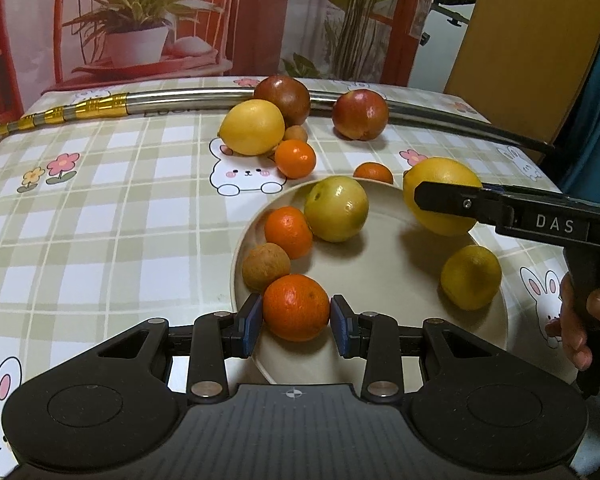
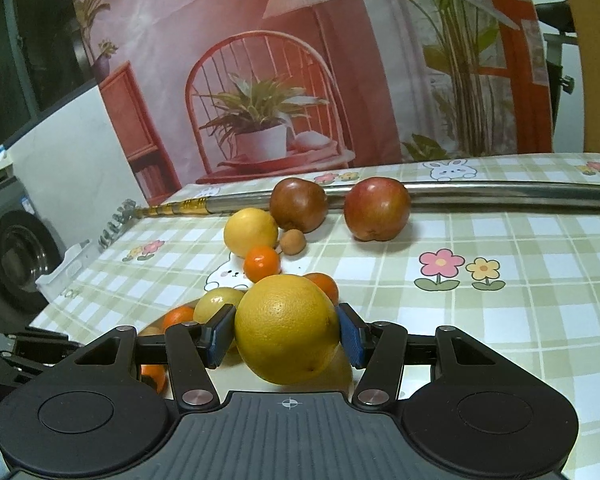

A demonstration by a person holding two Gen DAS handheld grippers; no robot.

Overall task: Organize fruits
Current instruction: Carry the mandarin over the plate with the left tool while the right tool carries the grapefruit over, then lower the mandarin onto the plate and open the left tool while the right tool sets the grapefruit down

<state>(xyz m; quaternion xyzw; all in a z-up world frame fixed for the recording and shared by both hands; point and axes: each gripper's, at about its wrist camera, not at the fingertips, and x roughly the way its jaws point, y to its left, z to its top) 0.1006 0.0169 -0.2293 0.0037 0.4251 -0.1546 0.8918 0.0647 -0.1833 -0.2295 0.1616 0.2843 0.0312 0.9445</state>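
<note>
Gathering the fruit onto the beige plate [image 1: 484, 332] appeared to be the aim, so both tools were loaded over it. A mandarin [image 1: 296, 307] was clamped between the pads of the left gripper [image 1: 297, 320] at the plate's near rim, and a large yellow citrus [image 2: 287, 328] was pinched by the right gripper [image 2: 287, 334] above the far right rim. Two red apples [image 1: 360, 114], a lemon [image 1: 252, 127] and smaller fruit were left on the far tablecloth [image 1: 100, 208], presumably next.

A printed backdrop [image 2: 300, 80] hangs behind the checked tablecloth [image 2: 500, 320], washing machine [image 2: 16, 256] beside
</note>
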